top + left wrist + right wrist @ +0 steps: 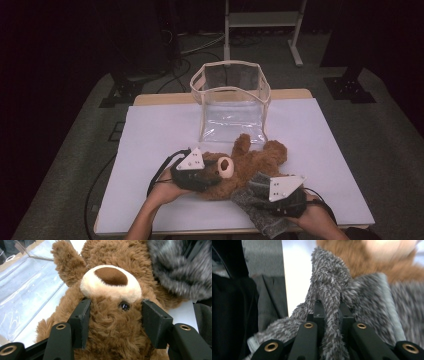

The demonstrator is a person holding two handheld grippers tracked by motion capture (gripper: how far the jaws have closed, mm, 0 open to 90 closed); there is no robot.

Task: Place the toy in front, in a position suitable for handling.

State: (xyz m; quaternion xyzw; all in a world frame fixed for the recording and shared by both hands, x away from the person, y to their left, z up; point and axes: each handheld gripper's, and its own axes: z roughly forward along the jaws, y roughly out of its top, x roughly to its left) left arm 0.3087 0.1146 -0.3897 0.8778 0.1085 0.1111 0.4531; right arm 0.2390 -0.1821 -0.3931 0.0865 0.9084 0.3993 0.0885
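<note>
On the white-covered table (150,130), a clear plastic bag (231,100) stands open and empty at the far side, with the brown teddy bear (250,162) lying on its back just in front of it. The left gripper (116,315) has its 2 jaws pressed into the bear's head on either side, while the right gripper (329,312) is clenched on a fold of the grey fuzzy cloth (367,297) draped by the bear's near side. This looks like the grasp before packing; the next move likely calls for separating cloth from bear and lifting 1 toward the bag's mouth.
</note>
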